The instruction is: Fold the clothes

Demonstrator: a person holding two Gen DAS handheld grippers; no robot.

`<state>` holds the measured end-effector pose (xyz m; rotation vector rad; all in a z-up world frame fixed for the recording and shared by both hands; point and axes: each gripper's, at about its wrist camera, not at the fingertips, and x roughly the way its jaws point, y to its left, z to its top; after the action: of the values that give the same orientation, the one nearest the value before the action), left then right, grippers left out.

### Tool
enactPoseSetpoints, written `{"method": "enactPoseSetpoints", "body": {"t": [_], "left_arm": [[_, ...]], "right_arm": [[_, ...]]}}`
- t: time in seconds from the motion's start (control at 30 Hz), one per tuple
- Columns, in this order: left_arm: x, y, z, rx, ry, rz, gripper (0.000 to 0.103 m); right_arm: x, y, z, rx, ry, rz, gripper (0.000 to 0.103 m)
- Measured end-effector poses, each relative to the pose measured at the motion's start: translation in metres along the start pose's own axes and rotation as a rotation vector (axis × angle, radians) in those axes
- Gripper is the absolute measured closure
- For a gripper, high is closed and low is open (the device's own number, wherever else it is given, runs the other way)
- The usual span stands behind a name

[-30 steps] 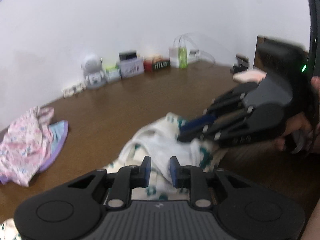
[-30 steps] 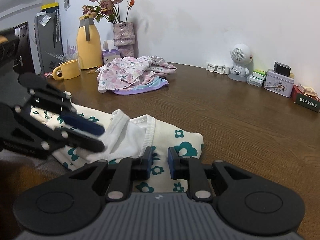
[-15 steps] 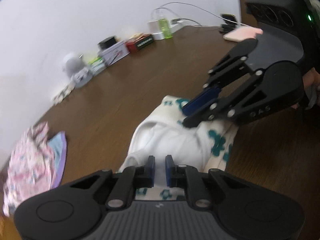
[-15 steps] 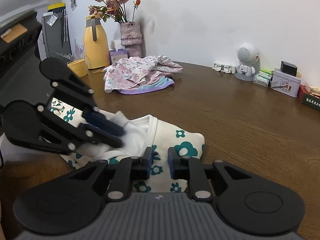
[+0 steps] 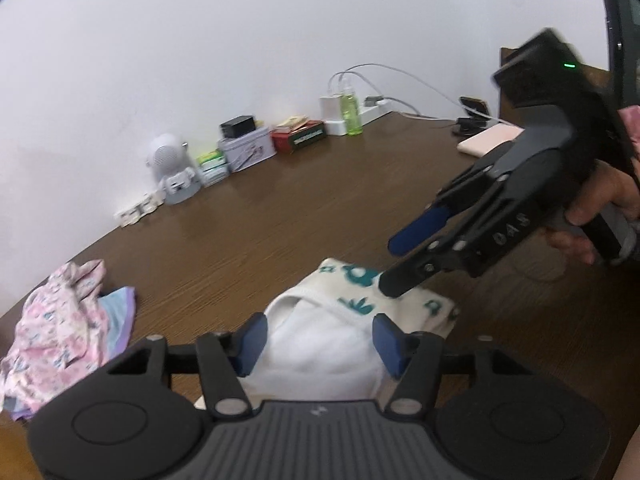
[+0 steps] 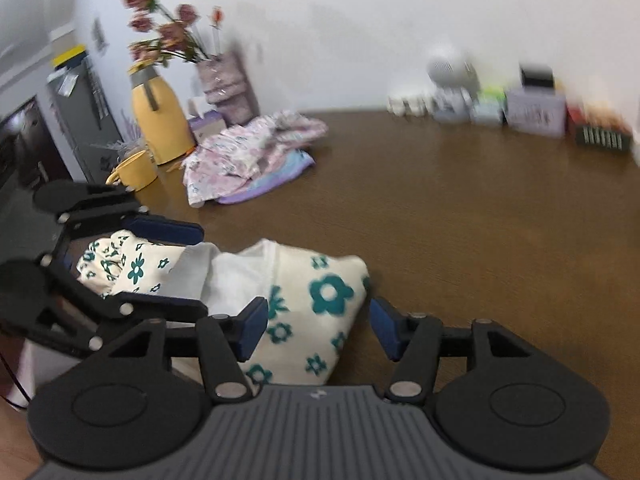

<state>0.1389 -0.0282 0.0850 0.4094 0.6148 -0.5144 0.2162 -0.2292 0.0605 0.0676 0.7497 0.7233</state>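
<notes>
On the brown wooden surface (image 5: 304,208), near its front edge: a folded cream garment with teal flowers (image 6: 320,300), white lining turned outward at the neck opening. Just above that garment, the left hand-held gripper (image 5: 318,340), jaws apart and opening, the white lining visible between the blue pads (image 5: 250,340) but not pressed by them. To its right, the right hand-held gripper (image 6: 316,330), likewise apart and opening, flowered cloth lying between the pads, no clamping seen. In the left wrist view, the right hand-held gripper (image 5: 394,266) slanting down from the upper right, lower finger tip right at the flowered fabric, contact uncertain, carried by a hand (image 5: 600,216) at the frame's edge. In the right wrist view, the left hand-held gripper (image 6: 200,272) reaching in from the left, fingers straddling the garment's far end. Farther back on the surface, well apart from the folded piece: a crumpled pink floral garment (image 6: 248,152) over a lilac and blue one (image 6: 272,180). Behind that pile, a yellow jug (image 6: 160,120), a yellow mug (image 6: 136,170), a vase of dried roses (image 6: 228,80). Along the white wall: a small white robot-shaped speaker (image 5: 172,172), tins and small boxes (image 5: 248,148), a green bottle (image 5: 350,110), a charger with white cables (image 5: 332,108). Right wrist view blurred.
</notes>
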Motion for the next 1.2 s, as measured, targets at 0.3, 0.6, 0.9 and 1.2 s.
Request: {"method": "enactPoseSetpoints", "body": {"t": [0.3,0.6,0.9,1.2], "left_arm": [[0.024,0.002,-0.017,0.013,0.090,-0.010,0.079],[0.013,0.010,-0.037,0.003,0.068,-0.029,0.079],[0.012,0.018,-0.046,-0.046,0.027,-0.066,0.079],[0.002,0.023,-0.040,-0.049,-0.019,-0.059,0.073]], "right_arm": [[0.007,-0.030,-0.001,0.205,0.098,0.111,0.049],[0.024,-0.043,-0.016,0.413,0.109,0.221,0.060],[0.043,-0.040,-0.019,0.500,0.146,0.299,0.070],[0.033,-0.030,-0.009,0.464,0.096,0.261,0.085]]}}
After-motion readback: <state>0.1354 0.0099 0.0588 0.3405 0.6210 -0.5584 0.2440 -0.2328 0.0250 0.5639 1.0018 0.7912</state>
